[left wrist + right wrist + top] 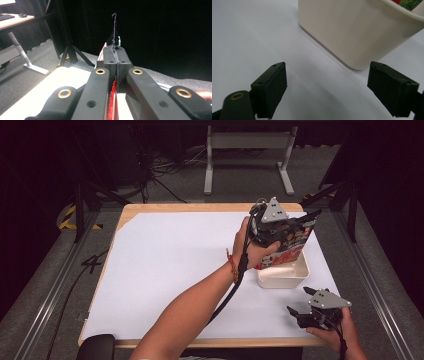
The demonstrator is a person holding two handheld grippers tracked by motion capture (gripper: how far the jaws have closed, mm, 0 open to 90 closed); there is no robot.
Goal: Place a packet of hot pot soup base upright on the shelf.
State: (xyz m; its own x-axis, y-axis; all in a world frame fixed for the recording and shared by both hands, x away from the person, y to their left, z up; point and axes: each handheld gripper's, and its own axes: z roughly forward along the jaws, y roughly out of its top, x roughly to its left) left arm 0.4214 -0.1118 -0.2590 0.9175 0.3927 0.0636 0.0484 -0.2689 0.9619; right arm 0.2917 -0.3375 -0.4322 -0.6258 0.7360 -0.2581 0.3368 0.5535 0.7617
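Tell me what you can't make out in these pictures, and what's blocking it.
- Packet print, high view: too small, partly covered by the left gripper and hand.
- Packet, left gripper view: edge-on, its faces hidden; the shut jaws cover the lower part.
- Tub contents, high view: hidden by the packet and hand.
- Tub, right gripper view: cut off by the top and right edges; inside not visible.

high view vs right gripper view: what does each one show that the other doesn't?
High view: the left claw clamped on a flat, colourfully printed packet tilted into the tub, both forearms, the wooden table edge, and the grey floor beyond. Right gripper view: a close look between the right claw and its spread black jaws, plus the tub's smooth side wall. Both: the white rectangular plastic tub on the white sheet, with the right claw open nearby.
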